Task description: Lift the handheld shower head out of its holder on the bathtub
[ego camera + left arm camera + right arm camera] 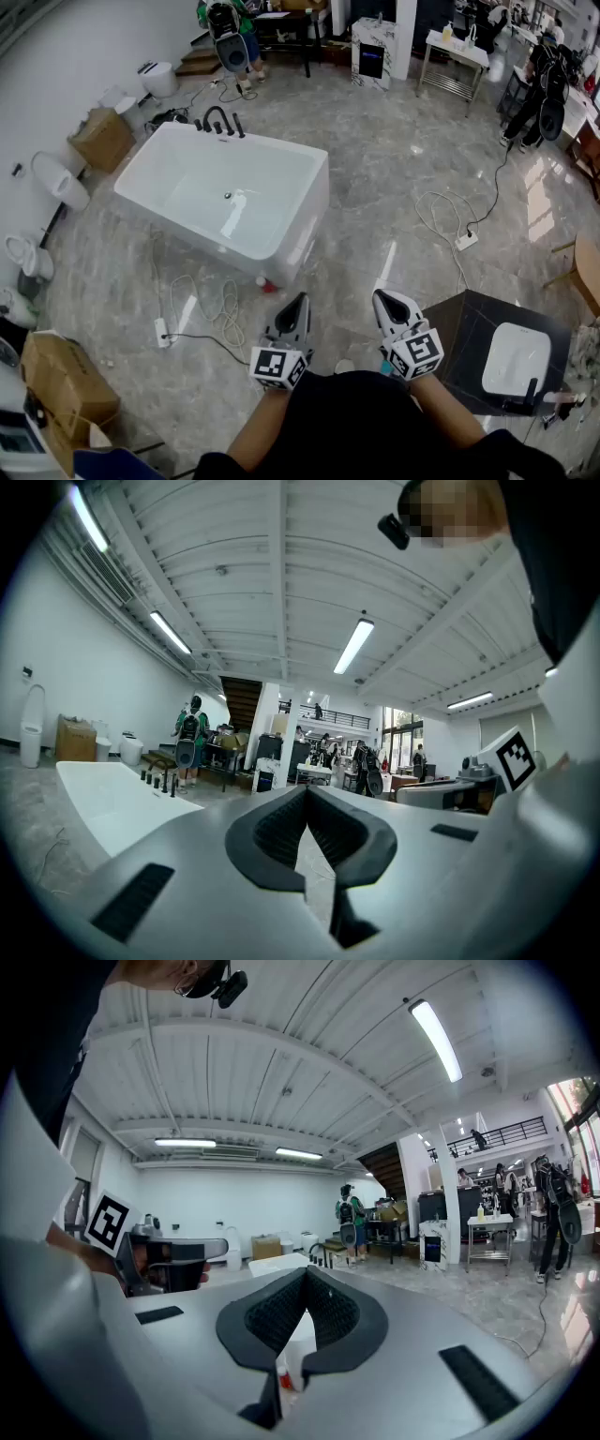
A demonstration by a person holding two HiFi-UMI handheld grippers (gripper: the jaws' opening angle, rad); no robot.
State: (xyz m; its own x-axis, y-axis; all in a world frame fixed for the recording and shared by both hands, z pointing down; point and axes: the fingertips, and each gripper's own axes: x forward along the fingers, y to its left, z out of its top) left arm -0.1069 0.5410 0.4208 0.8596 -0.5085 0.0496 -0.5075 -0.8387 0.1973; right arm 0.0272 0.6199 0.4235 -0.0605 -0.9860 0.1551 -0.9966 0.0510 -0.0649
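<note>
A white freestanding bathtub (281, 146) stands on the marble floor at the upper left of the head view. A black tap set (218, 122) with upright black fittings sits on its far rim; the shower head among them is too small to pick out. My left gripper (298, 302) and right gripper (384, 298) hover side by side well short of the tub, both shut and empty. In the left gripper view the closed left gripper (307, 791) points level, with the tub (98, 803) and taps (159, 782) far off at left. The right gripper (305, 1274) faces the distant tub (279, 1263).
Loose cables and a power strip (161, 330) lie on the floor near the tub. A small red-capped thing (267, 283) sits at its near corner. Toilets (58, 180) and cardboard boxes (101, 139) line the left wall. A black pedestal with a white basin (514, 361) stands at right.
</note>
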